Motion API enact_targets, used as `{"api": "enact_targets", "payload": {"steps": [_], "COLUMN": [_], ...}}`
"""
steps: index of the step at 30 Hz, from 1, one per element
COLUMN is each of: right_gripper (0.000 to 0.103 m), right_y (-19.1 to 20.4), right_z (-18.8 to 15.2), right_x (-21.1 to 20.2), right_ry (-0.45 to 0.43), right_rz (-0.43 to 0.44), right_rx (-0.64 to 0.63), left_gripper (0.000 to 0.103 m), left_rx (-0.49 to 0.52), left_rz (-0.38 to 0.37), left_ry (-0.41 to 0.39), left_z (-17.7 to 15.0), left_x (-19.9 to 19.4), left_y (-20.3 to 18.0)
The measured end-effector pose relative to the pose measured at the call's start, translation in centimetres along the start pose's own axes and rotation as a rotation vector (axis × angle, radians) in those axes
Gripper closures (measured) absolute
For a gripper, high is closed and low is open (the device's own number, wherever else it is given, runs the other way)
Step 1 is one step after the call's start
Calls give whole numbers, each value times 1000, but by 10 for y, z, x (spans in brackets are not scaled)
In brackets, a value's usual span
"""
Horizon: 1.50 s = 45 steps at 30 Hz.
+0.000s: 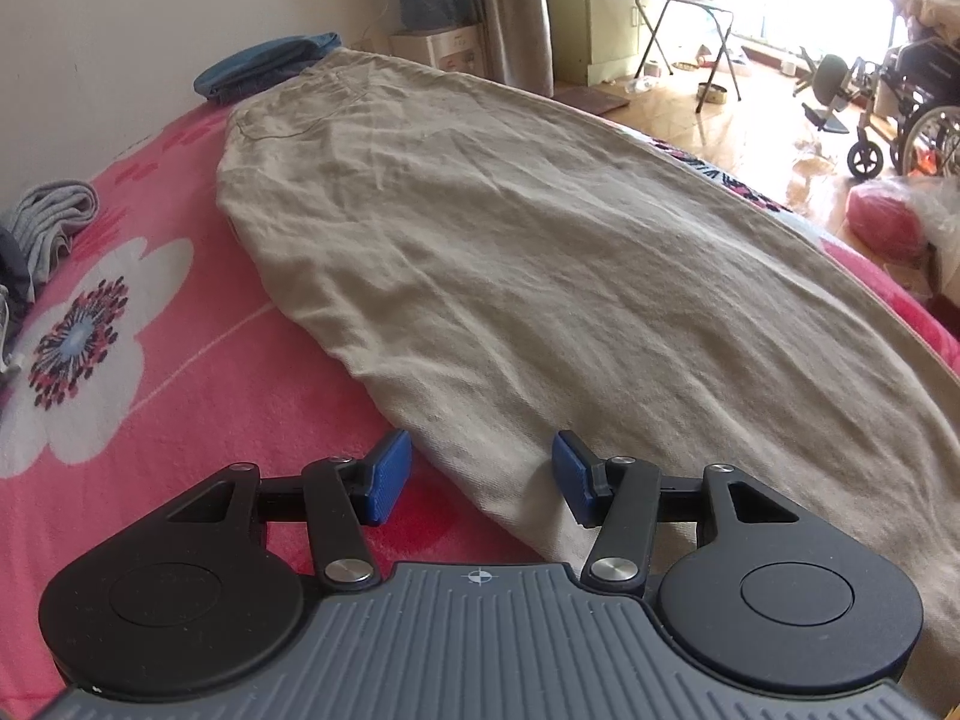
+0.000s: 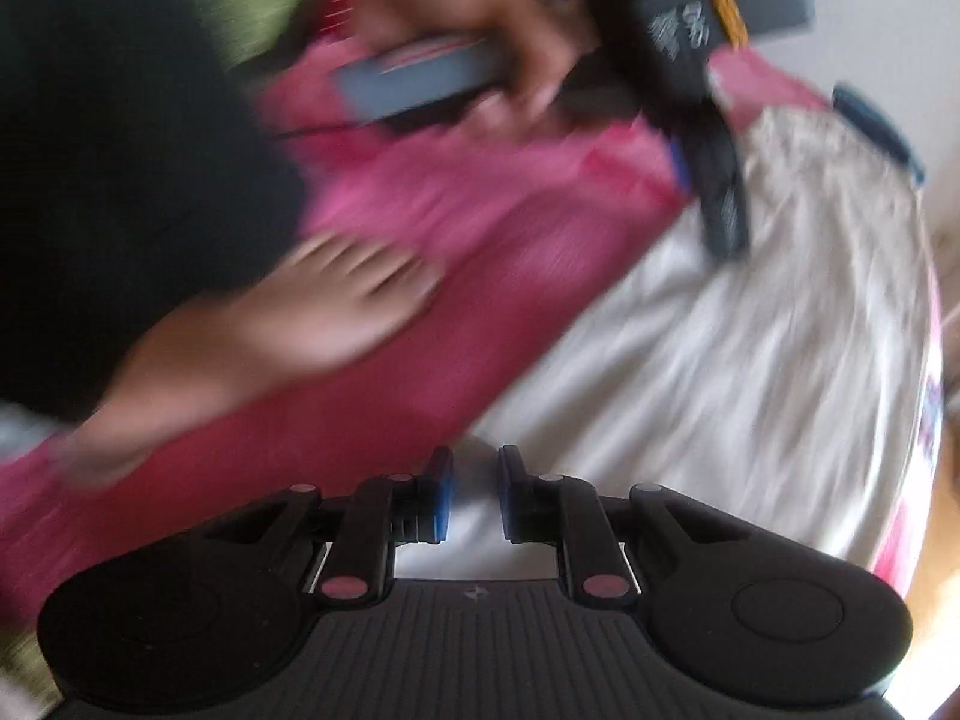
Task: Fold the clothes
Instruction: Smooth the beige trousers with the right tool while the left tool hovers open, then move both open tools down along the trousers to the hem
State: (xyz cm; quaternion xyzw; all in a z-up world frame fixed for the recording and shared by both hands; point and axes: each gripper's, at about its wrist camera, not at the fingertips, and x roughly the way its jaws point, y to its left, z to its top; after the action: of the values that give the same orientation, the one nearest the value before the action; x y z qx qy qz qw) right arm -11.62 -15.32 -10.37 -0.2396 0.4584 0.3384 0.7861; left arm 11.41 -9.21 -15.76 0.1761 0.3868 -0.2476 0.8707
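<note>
On the far left of the left wrist view, one grey folded garment [image 1: 57, 213] lies at the bed's edge, and one blue folded garment [image 1: 264, 69] sits by the wall, touching the top end of the beige garment. The pink flowered blanket [image 1: 180, 372] covers the bed.

One beige garment [image 1: 510, 252] lies spread flat along the bed, folded lengthwise it seems, its near hem running under the left tool [image 1: 483, 471]. That tool's blue pads stand spread apart, one over the blanket and one over the cloth, straddling the garment's left edge and pinching nothing.

The right wrist view is blurred. The right tool [image 2: 476, 495] has its pads drawn close with a narrow gap, over the beige cloth; whether a thin fold is caught there I cannot tell. A bare foot [image 2: 336, 306] rests on the blanket, and the person's hand [image 2: 480, 30] holds the other tool.

To do the step well, I judge both tools should pinch the near hem at matching corners, both layers together, then carry it evenly toward the far end so the edges align without dragging wrinkles.
</note>
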Motion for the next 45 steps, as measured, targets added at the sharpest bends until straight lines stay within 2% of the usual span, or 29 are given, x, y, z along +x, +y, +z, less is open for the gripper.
{"api": "enact_targets", "payload": {"steps": [3, 5, 9, 12, 15, 17, 20, 21, 23, 26, 29, 31, 35, 37, 41, 45], "right_gripper": [86, 86, 86, 86, 86, 86, 86, 86, 86, 86, 86, 85, 85, 85, 85, 85], "right_y": [11, 5, -48, -57, -28, -7, -12, -17, -18, -42, -52, -51, -48, -53, -64, -55], "right_z": [-26, -28, -11, -11, -31, -50, -59, -59, -60, -53, -68, -82, -106, -103, -81, -81], "right_x": [-26, -38, -42, -28, -20, -31, -49, -54, -70, -66, -53, -59, -72, -80, -76, -44], "right_ry": [62, 67, -43, -44, 42, 76, 132, 128, 57, -25, 47, 80, 137, 103, -6, 51], "right_rz": [129, 145, -18, -60, 33, 72, 141, 133, 29, -91, -162, -164, -171, -202, -232, -180], "right_rx": [71, 119, 295, 298, 240, 218, 304, 333, 370, 469, 501, 550, 644, 662, 665, 643], "left_gripper": [51, 51, 51, 51, 51, 51, 51, 51, 51, 51, 51, 51, 51, 50, 47, 47], "left_rx": [12, 21, 31, 56, 64, 54, 39, 38, 40, 61, 80, 85, 81, 114, 220, 329], "left_rz": [5, 16, 30, 40, 41, 36, 28, 28, 30, 42, 45, 39, -31, -89, -202, -258], "left_ry": [-1, -1, 3, 2, -2, -4, -5, -4, -2, 0, -9, -17, -63, -65, -9, 85], "left_z": [1, 1, 2, 1, 0, -1, -1, 0, 0, -1, -3, -3, -1, 0, -3, -20], "left_x": [-1, -3, -6, -7, -5, -3, -1, -2, -2, -6, -13, -21, -51, -63, -80, -83], "left_y": [-1, -3, -8, -11, -12, -11, -9, -9, -9, -12, -11, -9, -14, -29, -70, -104]}}
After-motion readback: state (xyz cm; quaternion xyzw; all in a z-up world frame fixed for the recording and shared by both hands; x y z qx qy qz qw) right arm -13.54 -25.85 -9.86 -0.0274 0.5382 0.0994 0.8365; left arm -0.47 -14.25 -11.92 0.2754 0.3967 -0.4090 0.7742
